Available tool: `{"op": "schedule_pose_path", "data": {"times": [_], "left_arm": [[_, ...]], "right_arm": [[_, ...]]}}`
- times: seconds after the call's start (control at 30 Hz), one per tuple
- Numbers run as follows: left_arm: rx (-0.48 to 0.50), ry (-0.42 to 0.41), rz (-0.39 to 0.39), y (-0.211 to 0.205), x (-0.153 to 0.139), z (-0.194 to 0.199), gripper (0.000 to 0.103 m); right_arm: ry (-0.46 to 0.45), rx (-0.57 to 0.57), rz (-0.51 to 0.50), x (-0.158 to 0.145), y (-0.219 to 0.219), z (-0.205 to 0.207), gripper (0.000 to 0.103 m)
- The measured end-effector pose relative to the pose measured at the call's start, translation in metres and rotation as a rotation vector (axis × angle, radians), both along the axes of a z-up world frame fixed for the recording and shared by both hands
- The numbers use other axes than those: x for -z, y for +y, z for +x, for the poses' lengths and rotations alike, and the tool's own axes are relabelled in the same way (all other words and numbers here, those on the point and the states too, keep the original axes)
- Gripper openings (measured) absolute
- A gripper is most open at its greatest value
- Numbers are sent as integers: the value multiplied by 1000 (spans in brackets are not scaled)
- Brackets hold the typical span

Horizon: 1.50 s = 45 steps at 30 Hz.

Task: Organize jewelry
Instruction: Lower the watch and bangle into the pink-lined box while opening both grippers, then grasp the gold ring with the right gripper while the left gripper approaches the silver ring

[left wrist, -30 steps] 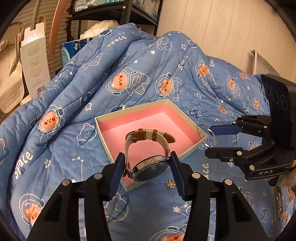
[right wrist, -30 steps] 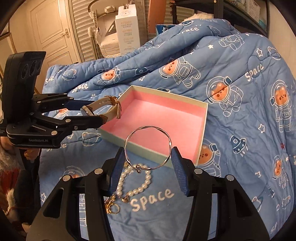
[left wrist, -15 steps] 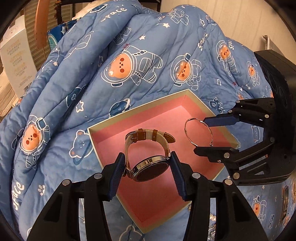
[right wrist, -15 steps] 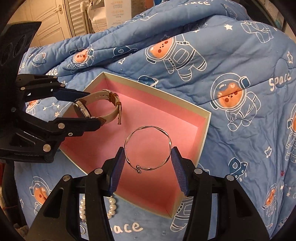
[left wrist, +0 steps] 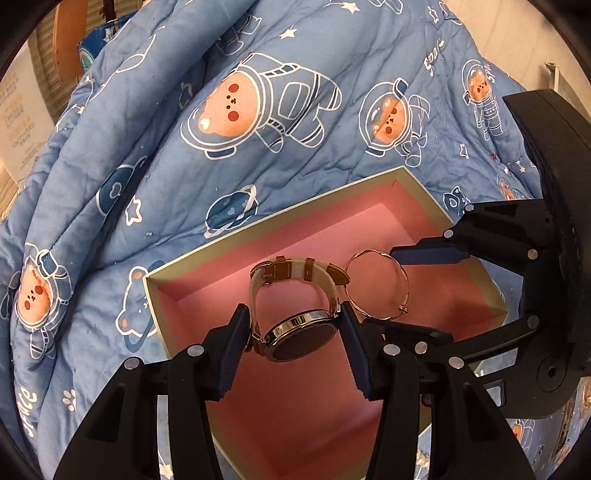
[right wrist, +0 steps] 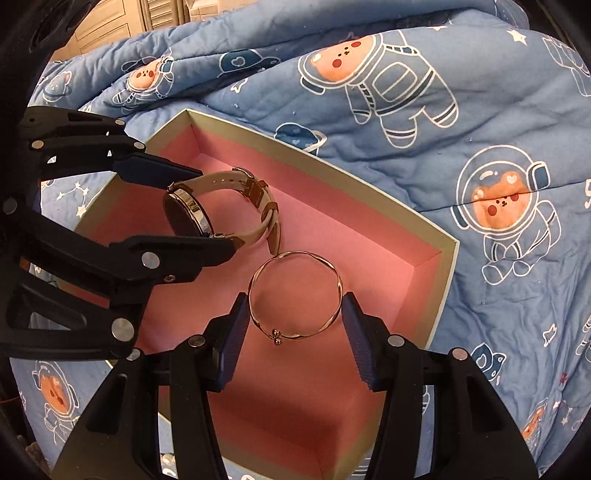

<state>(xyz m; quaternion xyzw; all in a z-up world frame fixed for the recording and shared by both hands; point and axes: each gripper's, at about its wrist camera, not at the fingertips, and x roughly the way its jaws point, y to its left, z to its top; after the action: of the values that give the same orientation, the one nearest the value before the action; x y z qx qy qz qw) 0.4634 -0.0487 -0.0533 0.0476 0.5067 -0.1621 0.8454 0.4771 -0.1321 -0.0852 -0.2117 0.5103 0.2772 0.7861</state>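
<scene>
An open box with a pink lining [left wrist: 207, 258] [right wrist: 332, 173] lies on a blue space-print quilt. My left gripper [left wrist: 293, 334] is shut on a wristwatch [left wrist: 299, 336] with a dark dial and cream strap, held low inside the box; it also shows in the right wrist view [right wrist: 192, 214]. My right gripper [right wrist: 293, 317] is shut on a thin metal bangle [right wrist: 295, 295], held over the box floor just right of the watch. The bangle also shows in the left wrist view [left wrist: 376, 286], between the right gripper's fingers [left wrist: 428, 254].
The blue quilt [left wrist: 258, 110] [right wrist: 480, 147] rises in a heap behind the box. A cardboard carton [left wrist: 18, 122] stands at the far left. A door and slatted shutters [right wrist: 122, 18] are in the background.
Both grippers have moved forward and down from outside the box to inside it, carrying the watch and the bangle. The two now sit close side by side. The pearl bracelet has left view.
</scene>
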Motion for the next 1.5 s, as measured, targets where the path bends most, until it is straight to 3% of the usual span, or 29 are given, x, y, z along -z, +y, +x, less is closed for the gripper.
{"op": "schedule_pose_path", "data": {"times": [0.2, 0.3, 0.37, 0.57, 0.67, 0.9, 1.07, 1.5], "left_arm": [[-11, -1, 2, -2, 5, 3, 49], [-21, -8, -19, -1, 3, 4, 55], [-26, -28, -28, 7, -3, 2, 61], [-48, -68, -98, 24, -24, -7, 68], [-64, -100, -152, 36, -36, -16, 78], [-116, -189, -293, 61, -56, -62, 88], [-134, -225, -307, 76, -52, -104, 89], [-156, -195, -284, 74, -5, -189, 93]], "right_arm": [[-7, -9, -9, 4, 5, 0, 52], [-21, -19, -20, 4, 6, -2, 54], [-27, -16, -30, 5, 9, -4, 67], [-45, -18, -1, -1, 12, -15, 67], [-69, -25, 19, -13, 9, -20, 67], [-126, 28, 165, -49, -13, -55, 67], [-146, 70, 250, -65, -34, -88, 77], [-102, 161, 273, -29, -58, -150, 77]]}}
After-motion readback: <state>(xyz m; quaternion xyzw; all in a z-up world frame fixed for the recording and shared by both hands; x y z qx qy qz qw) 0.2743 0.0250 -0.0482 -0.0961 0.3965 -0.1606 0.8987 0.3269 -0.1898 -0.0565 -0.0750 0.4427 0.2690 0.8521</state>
